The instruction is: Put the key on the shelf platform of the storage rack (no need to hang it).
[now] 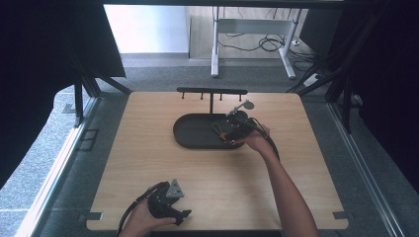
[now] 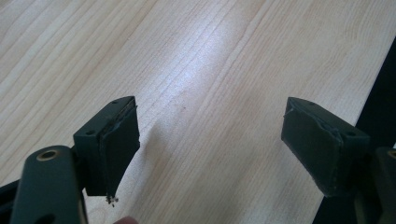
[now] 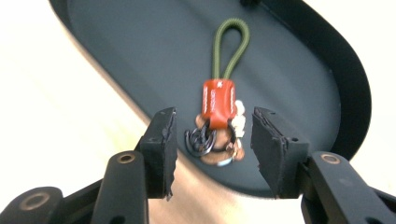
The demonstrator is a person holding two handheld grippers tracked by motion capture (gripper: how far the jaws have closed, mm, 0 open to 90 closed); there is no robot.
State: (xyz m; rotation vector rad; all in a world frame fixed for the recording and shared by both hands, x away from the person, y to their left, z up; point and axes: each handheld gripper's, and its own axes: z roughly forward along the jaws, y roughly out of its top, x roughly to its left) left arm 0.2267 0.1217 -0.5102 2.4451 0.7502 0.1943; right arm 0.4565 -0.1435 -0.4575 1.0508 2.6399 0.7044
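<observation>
Right gripper (image 3: 212, 149) straddles keychain (image 3: 218, 109) — orange tab, green cord loop

matt wooden table (image 1: 148, 163), matt tray (image 3: 140, 46).

Rack (image 1: 212, 92) probably close behind tray (image 1: 190, 133)

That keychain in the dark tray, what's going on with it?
A person is working with hand-held tongs at a wooden table. The right tongs are open, their jaws on either side of the ring end of a keychain with an orange tab and green loop, which lies in a dark oval tray. It is not gripped yet. A black hook rack stands behind the tray. The left tongs are open over bare wood near the table's front edge.
</observation>
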